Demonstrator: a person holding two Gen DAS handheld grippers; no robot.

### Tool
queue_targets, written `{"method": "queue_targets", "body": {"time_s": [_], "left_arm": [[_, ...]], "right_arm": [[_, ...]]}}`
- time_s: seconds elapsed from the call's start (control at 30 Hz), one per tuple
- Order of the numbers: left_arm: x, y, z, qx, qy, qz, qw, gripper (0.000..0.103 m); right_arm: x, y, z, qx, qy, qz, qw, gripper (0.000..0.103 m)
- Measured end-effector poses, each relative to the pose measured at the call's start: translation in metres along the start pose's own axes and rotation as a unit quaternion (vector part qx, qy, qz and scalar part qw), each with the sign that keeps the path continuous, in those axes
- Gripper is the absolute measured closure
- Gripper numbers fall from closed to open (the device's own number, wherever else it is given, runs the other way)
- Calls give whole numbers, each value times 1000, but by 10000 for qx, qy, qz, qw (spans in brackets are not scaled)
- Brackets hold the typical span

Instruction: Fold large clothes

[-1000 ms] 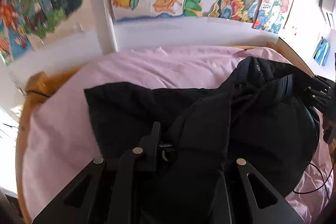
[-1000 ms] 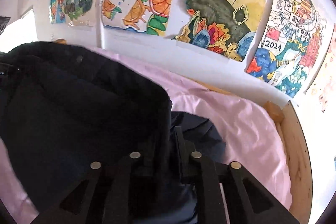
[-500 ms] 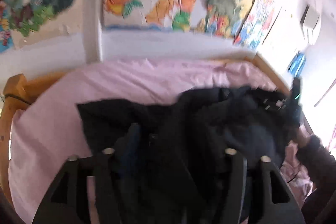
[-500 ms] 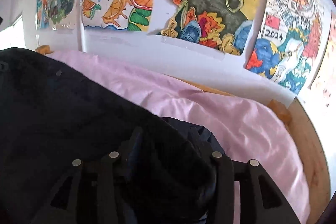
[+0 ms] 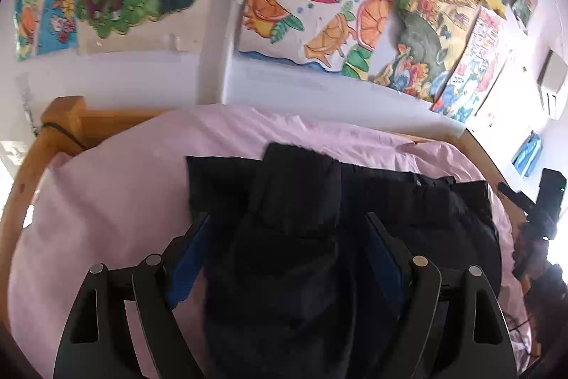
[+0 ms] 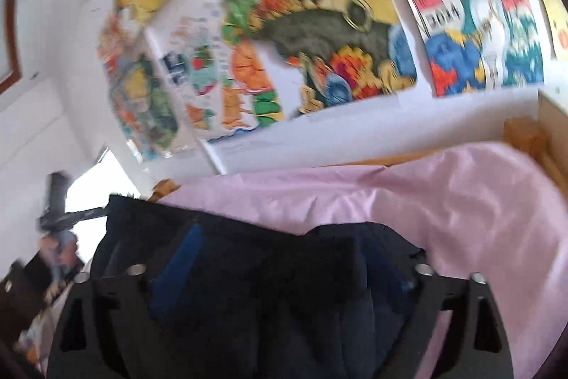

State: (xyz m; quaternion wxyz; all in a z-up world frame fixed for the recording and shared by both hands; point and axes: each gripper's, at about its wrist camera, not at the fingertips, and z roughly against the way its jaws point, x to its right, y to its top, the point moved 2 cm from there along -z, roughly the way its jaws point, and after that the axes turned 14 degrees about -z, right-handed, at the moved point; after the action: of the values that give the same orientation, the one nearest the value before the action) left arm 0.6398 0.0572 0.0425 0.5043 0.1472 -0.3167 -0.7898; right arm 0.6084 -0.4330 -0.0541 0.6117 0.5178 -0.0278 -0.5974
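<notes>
Both the left gripper (image 5: 287, 226) and right gripper (image 6: 280, 244) are spread wide over the black jacket (image 5: 319, 201) on the pink bed (image 5: 106, 201).

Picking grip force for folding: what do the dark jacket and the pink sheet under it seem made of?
Dark jacket: seemingly padded synthetic shell, matte, puffy with soft bulging folds. Pink sheet: probably thin woven cotton or blend, matte, with fine creases.

We see the jacket (image 5: 390, 201) lying on the bed sheet (image 5: 106, 201), its folded section (image 5: 294, 201) between our left gripper (image 5: 287, 222) fingers; wall drawings (image 5: 319, 6) hang behind.
</notes>
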Motion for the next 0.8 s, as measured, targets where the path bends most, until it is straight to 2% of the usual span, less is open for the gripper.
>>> {"method": "queue_targets", "body": {"time_s": [0.1, 0.13, 0.17, 0.2, 0.23, 0.27, 0.33, 0.47, 0.53, 0.67, 0.8], "left_arm": [[0, -1, -7, 219, 581, 11, 9981, 27], [0, -1, -8, 255, 685, 25, 9973, 41], [0, -1, -10, 238, 666, 49, 9975, 64], [0, 0, -14, 168, 622, 82, 9979, 73], [2, 1, -15, 100, 687, 81, 9976, 83], [5, 4, -13, 125, 805, -28, 9967, 92], [12, 10, -3, 357, 1068, -273, 9933, 93], [15, 24, 11, 809, 1210, -202, 9891, 94], [13, 26, -5, 653, 1304, -180, 9891, 94], [-10, 12, -53, 163, 1316, 235, 9909, 93], [-20, 4, -71, 132, 1275, 328, 9912, 93]], "right_arm": [[2, -16, -4, -169, -735, 340, 9966, 5], [8, -22, -14, -346, -902, 224, 9951, 5], [16, -25, -23, -482, -945, -13, 9944, 13], [22, -27, -30, -536, -932, -224, 9940, 22], [28, -28, -35, -564, -931, -384, 9933, 46], [32, -27, -41, -529, -1035, -493, 9920, 60], [28, -22, -41, -295, -1056, -451, 9929, 74], [6, -11, -26, 285, -1186, 63, 9925, 82], [6, -8, -31, 418, -1360, 71, 9898, 83], [28, -13, -65, 109, -1803, -102, 9835, 83], [42, -18, -80, -19, -2001, 22, 9798, 82]]}}
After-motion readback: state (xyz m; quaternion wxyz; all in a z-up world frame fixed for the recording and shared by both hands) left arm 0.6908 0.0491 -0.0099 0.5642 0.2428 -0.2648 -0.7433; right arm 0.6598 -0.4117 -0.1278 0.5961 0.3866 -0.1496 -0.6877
